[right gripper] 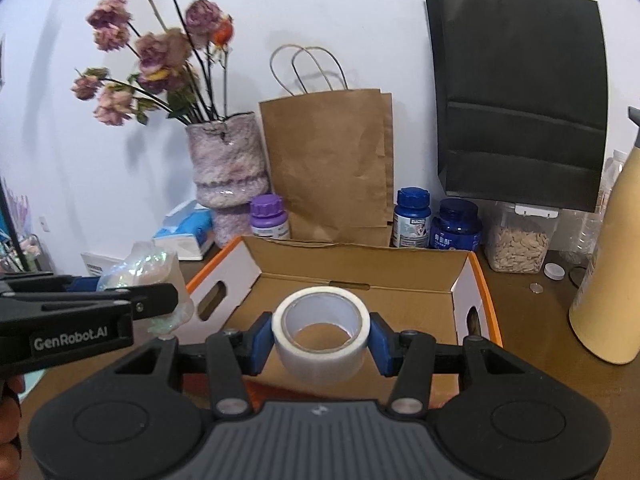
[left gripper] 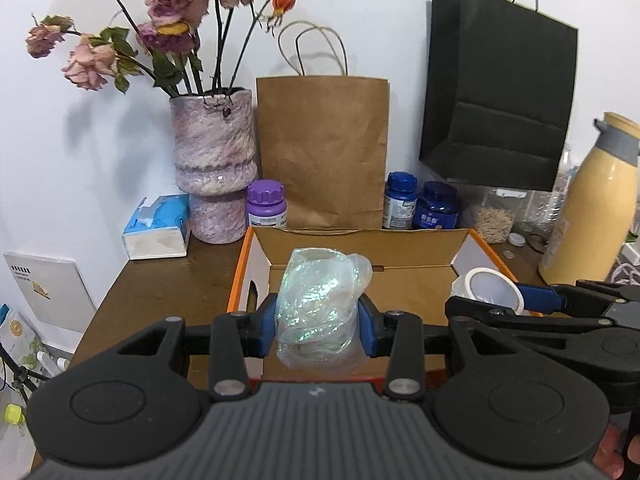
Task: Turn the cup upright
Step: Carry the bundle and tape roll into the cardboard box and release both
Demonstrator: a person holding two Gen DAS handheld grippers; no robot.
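From the left wrist, the left gripper pinches an iridescent plastic bundle over the open cardboard box at the bench's back edge, while the right-wrist view shows the right gripper clamping a tape roll above that box; no cup is identifiable.
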